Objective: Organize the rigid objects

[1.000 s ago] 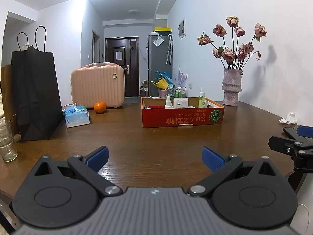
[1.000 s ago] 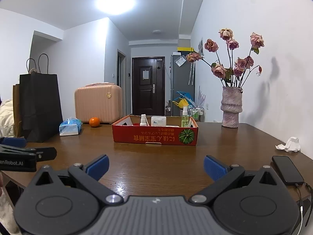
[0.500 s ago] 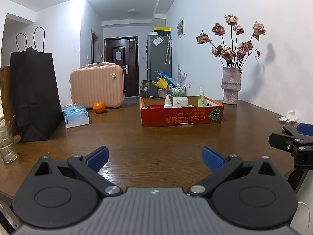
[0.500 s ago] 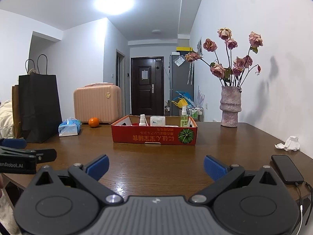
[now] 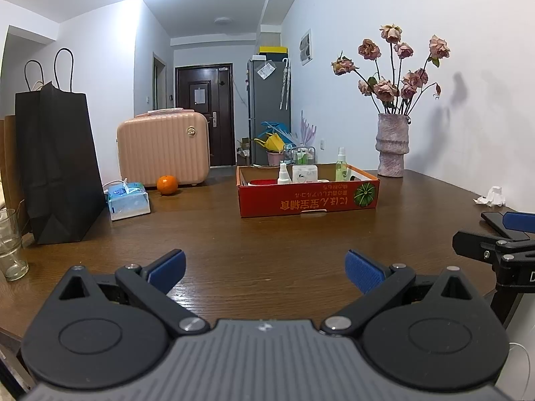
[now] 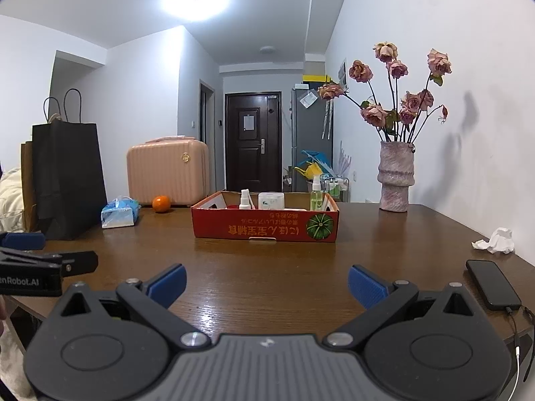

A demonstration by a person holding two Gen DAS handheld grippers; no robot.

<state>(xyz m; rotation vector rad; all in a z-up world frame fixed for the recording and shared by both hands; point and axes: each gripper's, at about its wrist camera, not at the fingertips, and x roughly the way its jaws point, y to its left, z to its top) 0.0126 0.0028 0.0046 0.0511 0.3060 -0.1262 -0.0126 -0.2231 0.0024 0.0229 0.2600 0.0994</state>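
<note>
A red cardboard box (image 5: 307,198) (image 6: 264,227) sits at mid-table holding a small white spray bottle (image 5: 283,174) (image 6: 244,199), a white container (image 5: 304,173) (image 6: 271,200) and a green spray bottle (image 5: 341,168) (image 6: 315,193). An orange (image 5: 167,184) (image 6: 161,203) and a blue tissue pack (image 5: 128,200) (image 6: 119,214) lie to the box's left. My left gripper (image 5: 264,267) is open and empty over the near table edge. My right gripper (image 6: 265,282) is open and empty, also near the front edge.
A black paper bag (image 5: 57,163) and a glass (image 5: 10,247) stand at the left. A pink case (image 5: 164,147) stands behind the orange. A vase of dried roses (image 5: 393,147) is at the back right. A crumpled tissue (image 6: 496,240) and a black phone (image 6: 491,284) lie at the right.
Both grippers have drifted slightly; the view is nearly the same. Both stay open and empty.
</note>
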